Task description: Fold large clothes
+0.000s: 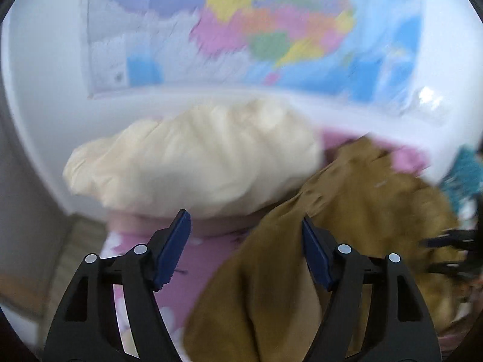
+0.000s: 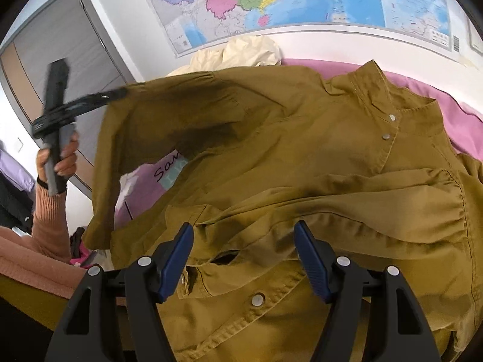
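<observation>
A large mustard-brown jacket [image 2: 302, 157] with snap buttons lies crumpled on a pink bedsheet [image 2: 452, 114]. In the right wrist view my left gripper [image 2: 116, 93] is at the left, raised, and seems to touch the jacket's lifted sleeve edge. In the left wrist view the left gripper [image 1: 246, 241] has its jaws wide apart, with the jacket [image 1: 347, 211] beside and under the right finger; nothing lies between the pads. My right gripper [image 2: 243, 250] is open, just above the jacket's front hem. It also shows blurred at the right edge of the left wrist view [image 1: 446, 253].
A cream garment [image 1: 196, 157] is bundled at the head of the bed against the white wall. A large coloured map [image 2: 302, 0] hangs above. A grey wardrobe [image 2: 60, 60] stands at the left. The left wrist view is motion-blurred.
</observation>
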Demonstrator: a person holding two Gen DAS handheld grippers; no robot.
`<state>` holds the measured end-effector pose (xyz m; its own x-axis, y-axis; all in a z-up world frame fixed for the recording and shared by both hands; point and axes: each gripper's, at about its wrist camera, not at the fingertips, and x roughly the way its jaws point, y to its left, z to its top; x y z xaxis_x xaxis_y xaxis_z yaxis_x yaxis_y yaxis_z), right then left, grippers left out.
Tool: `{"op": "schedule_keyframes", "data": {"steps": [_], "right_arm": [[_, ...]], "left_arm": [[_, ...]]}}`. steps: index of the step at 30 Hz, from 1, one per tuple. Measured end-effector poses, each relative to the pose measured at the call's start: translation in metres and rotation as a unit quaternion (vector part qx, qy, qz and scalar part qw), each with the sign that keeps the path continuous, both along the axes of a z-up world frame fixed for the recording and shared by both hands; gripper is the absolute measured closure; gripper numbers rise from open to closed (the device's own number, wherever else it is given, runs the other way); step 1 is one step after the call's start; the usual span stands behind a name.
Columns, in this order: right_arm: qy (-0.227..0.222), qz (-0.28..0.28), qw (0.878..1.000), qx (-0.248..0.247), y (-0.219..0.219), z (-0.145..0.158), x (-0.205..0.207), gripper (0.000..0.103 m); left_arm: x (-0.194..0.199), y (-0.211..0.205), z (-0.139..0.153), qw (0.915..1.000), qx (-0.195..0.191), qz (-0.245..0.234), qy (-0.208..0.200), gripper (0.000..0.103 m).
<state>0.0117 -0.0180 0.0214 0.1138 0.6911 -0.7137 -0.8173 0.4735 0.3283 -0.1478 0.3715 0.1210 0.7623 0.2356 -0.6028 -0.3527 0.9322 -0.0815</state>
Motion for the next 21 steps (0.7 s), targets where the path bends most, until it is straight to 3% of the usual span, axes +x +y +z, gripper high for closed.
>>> {"op": "schedule_keyframes", "data": {"steps": [3,5,7,9,11,14,16,18,20,21], "right_arm": [[0.002,-0.005,1.0,0.01,-0.007,0.0,0.001,0.036],[0.006,-0.005,1.0,0.017,-0.011,0.0,0.001,0.036],[0.016,-0.01,1.0,0.023,-0.015,-0.004,0.004,0.036],[0.022,-0.015,0.999,0.027,-0.02,-0.007,0.005,0.036],[0.037,-0.021,0.998,0.038,-0.028,-0.012,0.007,0.036],[0.046,-0.039,0.997,0.045,-0.041,-0.015,0.009,0.036],[0.049,-0.052,0.996,0.049,-0.052,-0.017,0.01,0.036],[0.05,-0.064,0.995,0.05,-0.061,-0.019,0.01,0.035],[0.05,-0.08,0.994,0.055,-0.074,-0.019,0.012,0.035],[0.049,-0.086,0.993,0.057,-0.08,-0.019,0.014,0.035]], "left_arm": [[-0.016,-0.029,0.011,0.9953,-0.017,-0.087,-0.039,0.024],[-0.02,-0.051,0.012,0.9908,-0.004,-0.127,-0.048,0.022],[-0.017,-0.076,0.003,0.9797,-0.041,-0.192,-0.039,0.016],[-0.001,-0.107,-0.021,0.9651,-0.058,-0.255,0.001,0.017],[0.017,-0.127,-0.047,0.9569,-0.052,-0.282,0.048,0.016],[0.051,-0.149,-0.106,0.9257,-0.132,-0.325,0.141,0.016],[0.067,-0.156,-0.139,0.9135,-0.165,-0.317,0.194,0.016],[0.074,-0.163,-0.154,0.9146,-0.16,-0.306,0.211,0.023],[0.076,-0.162,-0.15,0.9152,-0.167,-0.316,0.186,0.04],[0.077,-0.16,-0.146,0.9153,-0.172,-0.317,0.179,0.071]]}}
